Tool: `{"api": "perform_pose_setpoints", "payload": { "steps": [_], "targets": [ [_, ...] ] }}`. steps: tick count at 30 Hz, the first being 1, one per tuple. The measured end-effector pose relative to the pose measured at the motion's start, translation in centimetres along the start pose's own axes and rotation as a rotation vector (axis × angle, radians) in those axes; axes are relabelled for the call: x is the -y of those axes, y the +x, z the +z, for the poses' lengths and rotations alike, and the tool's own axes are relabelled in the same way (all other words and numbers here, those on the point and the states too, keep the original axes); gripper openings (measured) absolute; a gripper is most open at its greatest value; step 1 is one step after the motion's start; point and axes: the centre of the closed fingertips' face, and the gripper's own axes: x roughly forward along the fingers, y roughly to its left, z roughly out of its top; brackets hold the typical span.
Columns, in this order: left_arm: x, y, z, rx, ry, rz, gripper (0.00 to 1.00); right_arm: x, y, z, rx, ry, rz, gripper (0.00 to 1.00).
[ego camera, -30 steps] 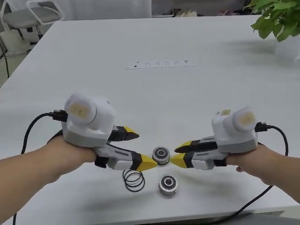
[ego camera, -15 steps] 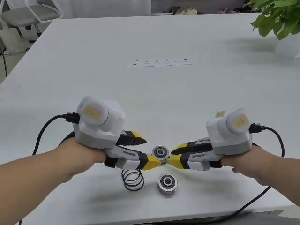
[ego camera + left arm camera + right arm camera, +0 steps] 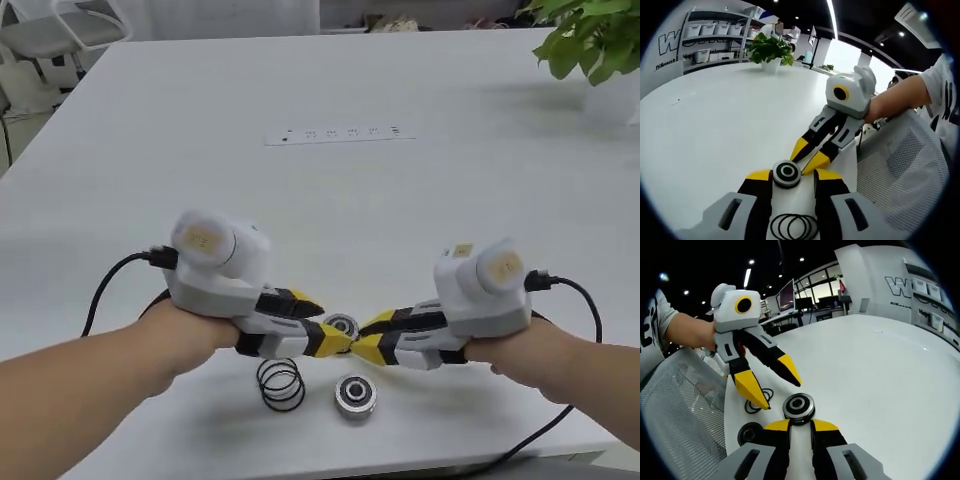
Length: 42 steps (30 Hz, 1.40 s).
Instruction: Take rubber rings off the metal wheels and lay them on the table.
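White table (image 3: pixel 450 200), work laid out at its near edge. Left gripper (image 3: pixel 323 321): jaws spread, one yellow tip on the far side of the wheel (image 3: pixel 341 325), the other on its near side. In the left gripper view the wheel sits between the tips, close to one of them and not squeezed; whether it touches cannot be told. Right gripper (image 3: pixel 366 335): jaws parted by a narrow gap, grasping nothing. Its tips point left at the same wheel, which in the right gripper view lies just ahead of them; contact unclear. The two grippers come nose to nose at this wheel, the left one from the left, the right one from the right. Wheel lies flat on the table, silver rim, dark hub. Second wheel (image 3: pixel 356 394) lies flat nearer the edge, apart from both grippers. Black rings (image 3: pixel 281 383), several overlapping loops, lie on the table just left of the second wheel, on the near side of the left gripper's jaws. Cables (image 3: pixel 110 285) run from both grippers toward the near edge. Far centre: power strip (image 3: pixel 340 133). Far right: plant (image 3: pixel 588 40). Far left: chair (image 3: pixel 60 30).
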Motion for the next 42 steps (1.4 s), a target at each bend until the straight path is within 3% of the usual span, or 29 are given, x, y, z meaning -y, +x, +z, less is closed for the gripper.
{"api": "perform_pose_setpoints", "payload": {
  "steps": [15,33,42],
  "targets": [
    [-0.1,1.1,-0.3,-0.036,0.058,0.01,0.19,0.1,0.0,0.0,0.01,0.0,-0.006,0.1],
    [-0.6,1.5,-0.4,-0.078,0.255,0.075,0.08,0.3,0.0,0.0,0.014,-0.017,-0.015,0.08],
    [-0.6,1.5,-0.4,-0.072,0.272,0.083,0.07,0.2,0.0,-0.1,0.009,-0.045,-0.021,0.08]
  ]
}}
